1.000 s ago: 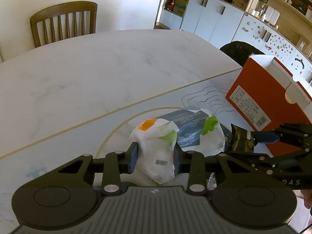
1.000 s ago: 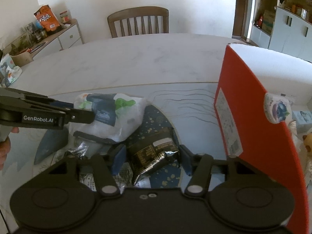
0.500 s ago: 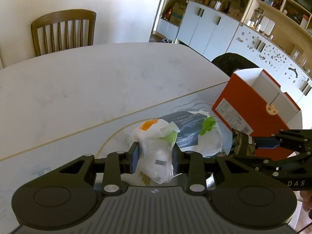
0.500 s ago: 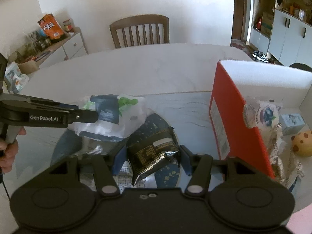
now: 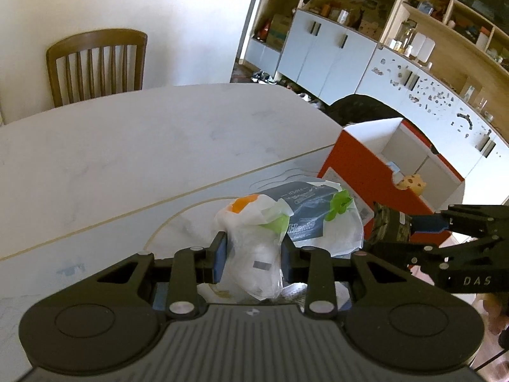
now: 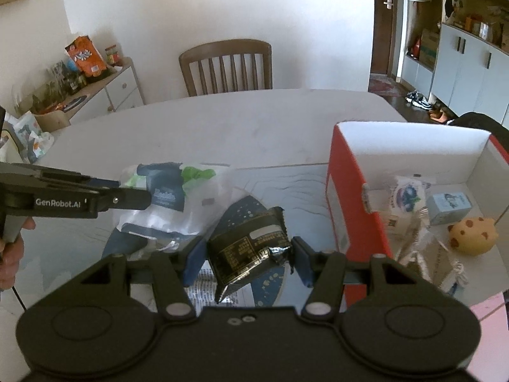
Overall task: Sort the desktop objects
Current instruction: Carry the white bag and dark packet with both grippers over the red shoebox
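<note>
My left gripper point(image 5: 253, 251) is shut on a white plastic bag point(image 5: 257, 248) that holds a dark blue tissue pack point(image 5: 303, 208), lifted above the table; the bag also shows in the right wrist view point(image 6: 178, 197). My right gripper point(image 6: 248, 256) is shut on a black foil snack packet point(image 6: 248, 251), held above the table to the left of the orange box point(image 6: 353, 210). The packet shows in the left wrist view point(image 5: 389, 222), with the right gripper point(image 5: 445, 232) beside the box point(image 5: 353, 165).
The open orange box holds a cookie-shaped toy point(image 6: 472, 235), a small blue carton point(image 6: 448, 202), a blueberry packet point(image 6: 407, 195) and wrappers. A wooden chair point(image 6: 227, 65) stands behind the white marble table point(image 5: 143, 146). Cabinets point(image 5: 334, 51) line the right wall.
Both grippers have risen with their loads. The view now looks down into the orange box, and the right gripper has moved toward it.
</note>
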A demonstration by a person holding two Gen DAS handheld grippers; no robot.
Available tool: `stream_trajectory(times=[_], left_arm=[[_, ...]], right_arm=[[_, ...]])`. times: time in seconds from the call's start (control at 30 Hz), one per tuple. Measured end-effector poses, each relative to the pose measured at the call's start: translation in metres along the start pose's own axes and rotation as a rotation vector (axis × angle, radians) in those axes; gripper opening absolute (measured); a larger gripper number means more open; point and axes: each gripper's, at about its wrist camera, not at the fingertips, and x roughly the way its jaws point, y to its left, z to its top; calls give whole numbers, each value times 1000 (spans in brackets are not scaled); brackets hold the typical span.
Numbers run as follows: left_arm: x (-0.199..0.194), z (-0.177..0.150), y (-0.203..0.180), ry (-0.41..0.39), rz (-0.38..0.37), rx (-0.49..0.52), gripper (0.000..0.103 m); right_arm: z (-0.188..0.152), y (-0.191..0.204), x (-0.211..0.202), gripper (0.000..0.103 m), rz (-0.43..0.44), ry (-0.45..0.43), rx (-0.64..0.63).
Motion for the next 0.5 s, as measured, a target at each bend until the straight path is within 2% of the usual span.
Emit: stream_trajectory(times=[0.5], left_arm=[[-34,12,-38,-29,-45,39,32]], right_arm=[[6,-22,-51,57,-14,-62,19]])
